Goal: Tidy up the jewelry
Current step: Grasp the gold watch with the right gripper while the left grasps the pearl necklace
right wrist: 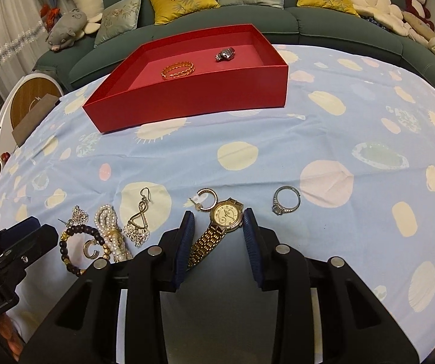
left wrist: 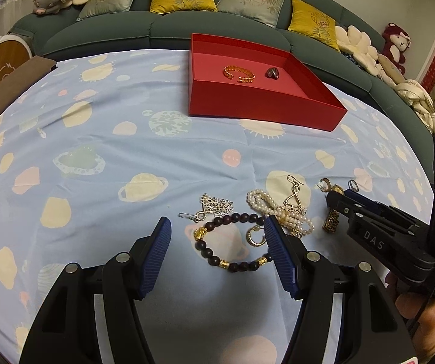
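Two claws low, left claw (left wrist: 217, 242) spread over bead bracelet (left wrist: 232, 242), right claw (right wrist: 215, 227) seemingly unpinched around gold watch (right wrist: 217, 224).

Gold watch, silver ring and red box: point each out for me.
Gold watch (right wrist: 225, 214), right wrist view, on its dial.
Silver ring (right wrist: 287, 203), right wrist view, on its band.
Red box (right wrist: 187, 103), right wrist view, on its near outer wall.

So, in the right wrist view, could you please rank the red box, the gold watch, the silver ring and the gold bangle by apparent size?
1. red box, clearly largest.
2. gold watch, though it lies nearest the camera.
3. gold bangle and silver ring look alike; the bangle lies farther away, so I won't rank them.
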